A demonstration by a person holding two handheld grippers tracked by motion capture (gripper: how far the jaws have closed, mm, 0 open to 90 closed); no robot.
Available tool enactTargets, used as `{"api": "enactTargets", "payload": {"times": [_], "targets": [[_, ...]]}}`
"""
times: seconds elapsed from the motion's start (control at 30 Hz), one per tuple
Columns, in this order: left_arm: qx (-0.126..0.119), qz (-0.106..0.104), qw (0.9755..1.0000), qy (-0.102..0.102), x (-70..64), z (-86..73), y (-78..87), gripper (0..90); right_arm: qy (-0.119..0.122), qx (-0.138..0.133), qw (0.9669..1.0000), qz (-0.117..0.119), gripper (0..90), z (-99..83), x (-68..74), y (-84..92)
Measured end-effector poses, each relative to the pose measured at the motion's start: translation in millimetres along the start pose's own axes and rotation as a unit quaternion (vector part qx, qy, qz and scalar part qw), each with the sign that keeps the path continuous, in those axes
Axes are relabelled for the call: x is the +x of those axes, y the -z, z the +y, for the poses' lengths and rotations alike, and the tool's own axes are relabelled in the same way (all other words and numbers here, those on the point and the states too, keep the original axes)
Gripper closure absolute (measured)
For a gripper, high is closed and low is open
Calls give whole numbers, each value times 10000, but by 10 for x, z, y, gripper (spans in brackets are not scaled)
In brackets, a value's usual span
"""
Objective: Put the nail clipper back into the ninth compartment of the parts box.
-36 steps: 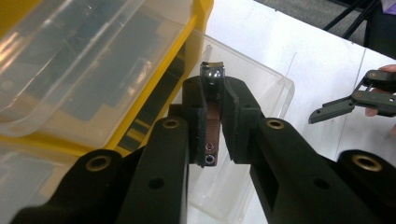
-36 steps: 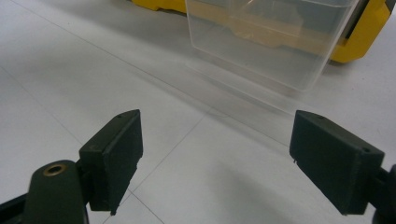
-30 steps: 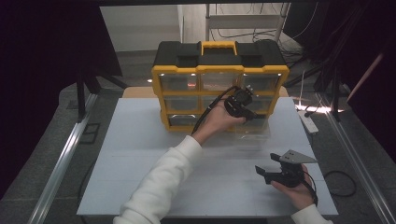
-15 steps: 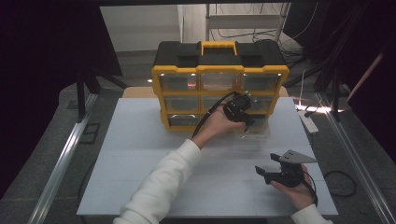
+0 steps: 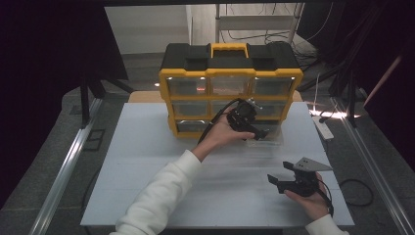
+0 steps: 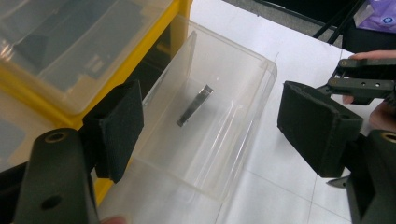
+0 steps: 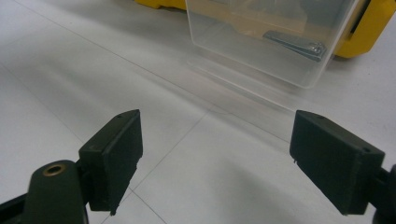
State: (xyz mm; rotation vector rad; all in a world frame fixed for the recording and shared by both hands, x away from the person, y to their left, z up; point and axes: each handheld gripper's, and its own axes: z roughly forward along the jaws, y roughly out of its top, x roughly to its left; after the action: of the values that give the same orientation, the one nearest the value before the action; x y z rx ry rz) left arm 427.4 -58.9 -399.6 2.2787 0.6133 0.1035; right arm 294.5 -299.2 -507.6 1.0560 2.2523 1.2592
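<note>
A clear plastic drawer (image 6: 243, 93) stands pulled out of the bottom row of a yellow and black organiser box (image 5: 230, 88). A small flat metal piece (image 6: 195, 105) lies on the drawer's floor. My left gripper (image 6: 212, 116) hovers over the drawer (image 5: 270, 139); its jaws have just been opening and stand open with nothing between the pads. In the high view that left gripper (image 5: 258, 132) is at the box's lower front. My right gripper (image 5: 281, 174) rests open near the table's front right, facing the drawer (image 7: 261, 42) and the metal piece (image 7: 296, 44).
The white table (image 5: 147, 161) stretches to the left and front of the box. Closed translucent drawers (image 6: 56, 42) fill the box's upper rows. A white power strip (image 5: 324, 128) lies by the right edge. The other hand's gripper (image 6: 364, 81) shows at the upper right of the left gripper view.
The left gripper has come a little toward the near side, down over the pulled-out drawer. The right gripper has stayed where it was.
</note>
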Motion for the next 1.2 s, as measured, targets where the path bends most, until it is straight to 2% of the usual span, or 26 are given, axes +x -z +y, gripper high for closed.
{"api": "enactTargets", "payload": {"times": [0.13,0.3,0.4,0.5,0.53,0.57,0.77,0.93,1.1,1.2], "targets": [[-52,26,10000,-15,4,15,64,237,-18,-9,10000,-27,179,-6,-4,16],[-151,82,9998,-36,-44,-5,224,237,12,6,10000,-35,179,2,12,12],[-208,157,9997,-35,-63,-86,309,237,31,26,10000,-36,179,2,16,3],[-259,277,9993,2,-82,-268,412,239,21,24,10000,-40,179,1,13,6],[-259,277,9993,2,-82,-268,412,238,22,22,10000,-37,179,2,14,6],[-306,284,9991,54,-93,-412,481,239,25,23,10000,-38,179,4,16,4],[-440,454,9977,229,-112,-856,706,241,77,55,9999,-58,179,10,32,-11],[-575,639,9955,405,-145,-1317,914,240,71,46,9999,-95,178,10,35,7],[-694,974,9914,534,-200,-1835,1096,237,62,42,9999,-69,178,8,34,4],[-794,1106,9881,720,-214,-2120,1185,235,59,39,10000,-62,177,8,36,4]]}}
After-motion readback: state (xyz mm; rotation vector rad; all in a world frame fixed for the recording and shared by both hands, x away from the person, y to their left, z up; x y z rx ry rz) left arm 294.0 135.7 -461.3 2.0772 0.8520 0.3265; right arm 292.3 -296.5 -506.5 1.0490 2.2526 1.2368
